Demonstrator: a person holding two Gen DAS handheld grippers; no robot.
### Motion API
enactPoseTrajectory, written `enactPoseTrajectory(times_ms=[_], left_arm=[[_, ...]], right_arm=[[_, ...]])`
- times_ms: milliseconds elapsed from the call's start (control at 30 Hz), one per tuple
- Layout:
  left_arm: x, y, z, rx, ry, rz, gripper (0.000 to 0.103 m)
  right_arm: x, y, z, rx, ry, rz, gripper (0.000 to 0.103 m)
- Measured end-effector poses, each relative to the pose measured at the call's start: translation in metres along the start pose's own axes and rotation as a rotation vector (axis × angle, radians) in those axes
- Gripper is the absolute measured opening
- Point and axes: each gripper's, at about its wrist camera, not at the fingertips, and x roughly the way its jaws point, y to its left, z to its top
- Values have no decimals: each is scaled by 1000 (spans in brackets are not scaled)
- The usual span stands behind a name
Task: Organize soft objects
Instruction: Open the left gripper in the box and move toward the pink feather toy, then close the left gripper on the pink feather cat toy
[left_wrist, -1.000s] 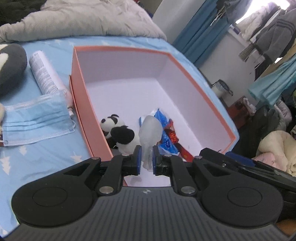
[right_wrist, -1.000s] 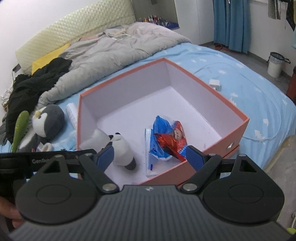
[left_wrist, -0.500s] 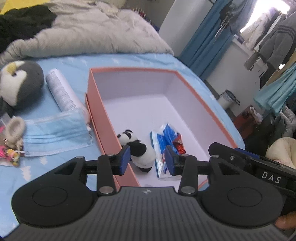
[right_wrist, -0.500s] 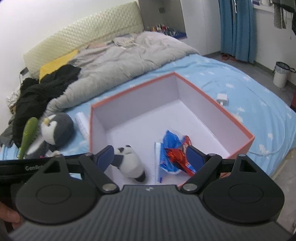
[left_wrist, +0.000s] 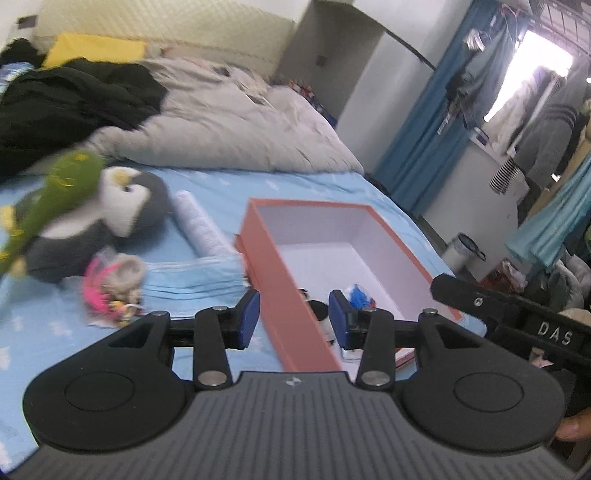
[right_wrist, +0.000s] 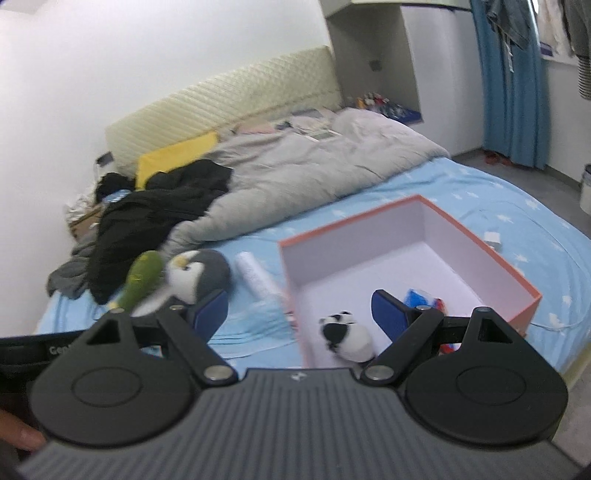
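Both the left gripper (left_wrist: 294, 318) and right gripper (right_wrist: 300, 313) are spread, empty, above an orange box (right_wrist: 515, 277) — inside it a panda plush (right_wrist: 347, 335); beside it a penguin plush (right_wrist: 197, 271).

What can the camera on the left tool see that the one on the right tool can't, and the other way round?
Only the left view shows the pink feathery trinket on the blue sheet and the hanging coats by the window. Only the right view shows the small white charger block beyond the box. Both show the open orange cardboard box, the little panda plush inside it, the grey penguin plush, the blue face mask, and each its own open tool.
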Motion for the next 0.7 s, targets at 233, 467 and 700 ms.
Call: enactPoseTrajectory(times_ms=[233, 467, 700], left_arm=[[-57, 32, -29, -39, -36, 63, 47], [-88, 58, -64, -88, -40, 119, 47], [-86, 83, -95, -148, 9, 162, 47]], right_arm=[[-21, 37, -19, -23, -15, 88, 87], [-24, 63, -53, -78, 21, 147, 87], [-16, 80, -88, -107, 94, 168, 87]])
